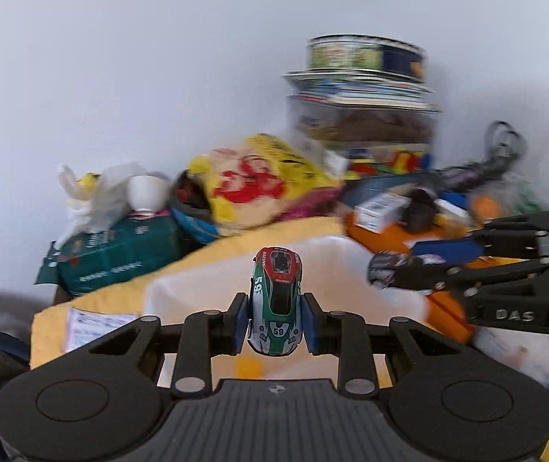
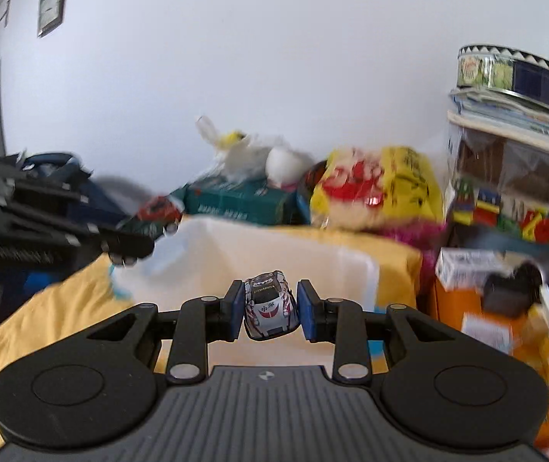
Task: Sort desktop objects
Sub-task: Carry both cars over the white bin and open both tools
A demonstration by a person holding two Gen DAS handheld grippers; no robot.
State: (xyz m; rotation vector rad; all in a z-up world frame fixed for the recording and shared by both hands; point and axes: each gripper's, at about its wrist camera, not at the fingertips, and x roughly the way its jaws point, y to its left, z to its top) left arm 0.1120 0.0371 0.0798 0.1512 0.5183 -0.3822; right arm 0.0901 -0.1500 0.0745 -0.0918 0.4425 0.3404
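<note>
My left gripper [image 1: 276,321] is shut on a green, red and white toy car numbered 59 [image 1: 276,300], held above a white bin [image 1: 182,292] on a yellow cloth. My right gripper [image 2: 270,308] is shut on a white and silver toy car [image 2: 270,306], also above the white bin [image 2: 351,265]. In the left wrist view the right gripper [image 1: 393,273] enters from the right with its car [image 1: 386,267]. In the right wrist view the left gripper [image 2: 132,238] enters from the left with the green car [image 2: 155,215].
Behind the bin lie a green box [image 1: 116,254], a yellow and red bag [image 1: 259,181], a white cup [image 1: 145,192] and a stack of books with a round tin [image 1: 366,54]. An orange surface [image 1: 382,231] with small boxes lies to the right. A paper slip [image 1: 89,325] rests on the yellow cloth.
</note>
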